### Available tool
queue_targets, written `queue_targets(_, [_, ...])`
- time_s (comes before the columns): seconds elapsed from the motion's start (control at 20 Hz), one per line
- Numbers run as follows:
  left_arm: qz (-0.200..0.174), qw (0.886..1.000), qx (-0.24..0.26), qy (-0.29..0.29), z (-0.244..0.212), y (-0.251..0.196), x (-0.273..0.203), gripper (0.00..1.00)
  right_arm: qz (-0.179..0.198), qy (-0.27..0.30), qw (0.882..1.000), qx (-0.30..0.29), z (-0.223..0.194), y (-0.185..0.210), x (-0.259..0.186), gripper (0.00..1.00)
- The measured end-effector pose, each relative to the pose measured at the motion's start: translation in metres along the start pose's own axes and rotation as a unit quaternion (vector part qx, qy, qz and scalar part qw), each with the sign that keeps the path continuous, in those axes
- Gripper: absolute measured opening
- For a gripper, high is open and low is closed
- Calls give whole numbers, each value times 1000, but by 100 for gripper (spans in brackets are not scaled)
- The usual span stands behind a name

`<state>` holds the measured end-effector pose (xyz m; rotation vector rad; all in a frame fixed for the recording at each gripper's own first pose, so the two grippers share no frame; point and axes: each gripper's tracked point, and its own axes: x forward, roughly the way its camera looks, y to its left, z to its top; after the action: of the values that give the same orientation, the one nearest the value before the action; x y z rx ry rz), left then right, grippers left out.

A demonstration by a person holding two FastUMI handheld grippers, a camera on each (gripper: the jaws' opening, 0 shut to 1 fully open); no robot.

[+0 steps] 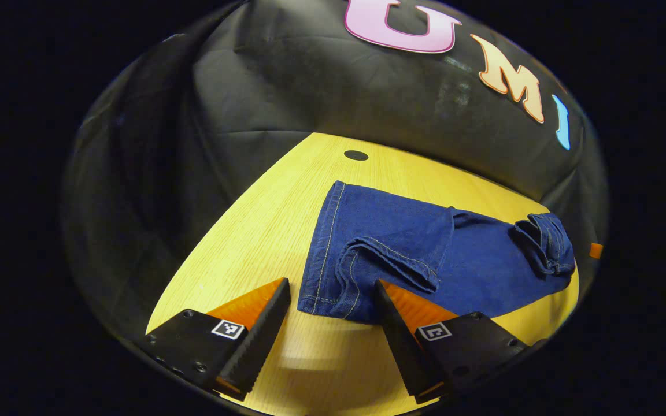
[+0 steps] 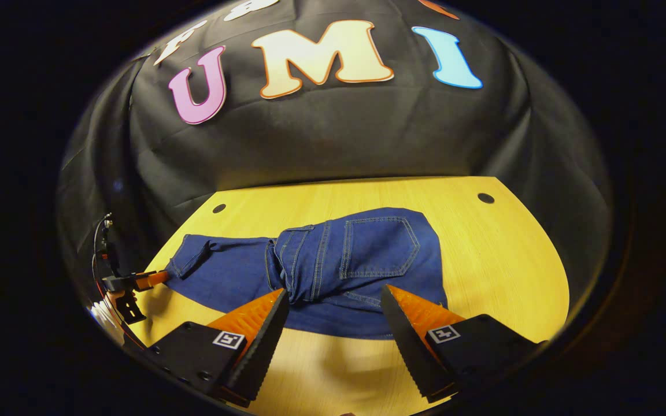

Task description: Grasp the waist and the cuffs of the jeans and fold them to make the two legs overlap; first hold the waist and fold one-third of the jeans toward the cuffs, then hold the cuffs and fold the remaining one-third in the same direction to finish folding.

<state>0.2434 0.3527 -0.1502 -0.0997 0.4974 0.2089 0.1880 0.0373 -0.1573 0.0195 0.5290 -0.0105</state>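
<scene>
In the left gripper view, the left gripper (image 1: 333, 341) hovers low over the pale wood-grain surface (image 1: 263, 231) with its serrated fingers (image 1: 263, 329) spread wide apart, nothing between them. The cuff end of the dark blue denim jeans (image 1: 391, 254) lies just beyond the fingertips, its stitched hem partly behind the right-hand finger. The legs run away to the right, overlapped, ending in a bunched lump of cloth at the far right. Beyond them a small round dark hole (image 1: 356, 155) sits in the surface.

In the right gripper view, the right gripper (image 2: 333, 341) also stands open, bare wood between its ridged fingers. Just beyond lies the waist end, folded, with a stitched back pocket (image 2: 379, 248) facing up. Far left, the other gripper is near the cuffs. Two dark holes (image 2: 485, 198) mark the far corners.
</scene>
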Motion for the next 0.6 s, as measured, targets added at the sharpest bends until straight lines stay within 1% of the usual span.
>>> queue_targets(0.05, [2,1000,5,-2,1,1,0,92,-5,1,1000,4,-1,-4,-4,98])
queue_targets(0.1, [7,1000,2,-2,1,2,-1,90,-10,1,1000,6,-2,-8,-7,94])
queue_targets(0.15, [10,1000,1,-4,0,0,2,75,-13,-1,1000,7,-1,-11,-9,94])
queue_targets(0.2, [9,1000,1,-4,-1,-1,3,76,-15,-2,1000,7,-2,-12,-11,98])
queue_targets(0.25, [7,1000,-2,-5,1,-3,1,68,-15,-3,1000,8,-1,-12,-12,99])
queue_targets(0.3, [1,1000,-4,-6,1,-5,1,67,-15,-4,1000,9,-1,-11,-14,94])
queue_targets(0.35, [-4,1000,-10,-7,0,-7,2,63,-16,-6,1000,10,1,-12,-15,94])
queue_targets(0.4, [-10,1000,-10,-7,1,-8,1,51,-17,-8,1000,13,1,-12,-15,99])
queue_targets(0.45, [-17,1000,-12,-6,0,-11,2,45,-17,-9,1000,14,1,-12,-17,94])
queue_targets(0.5, [-27,999,-18,-10,2,-14,2,39,-18,-11,1000,15,1,-12,-18,99])
queue_targets(0.55, [-34,999,-28,-11,2,-18,4,30,-20,-12,1000,16,1,-13,-18,94])
queue_targets(0.6, [-40,998,-43,-12,4,-18,4,21,-21,-14,1000,17,2,-12,-19,99])
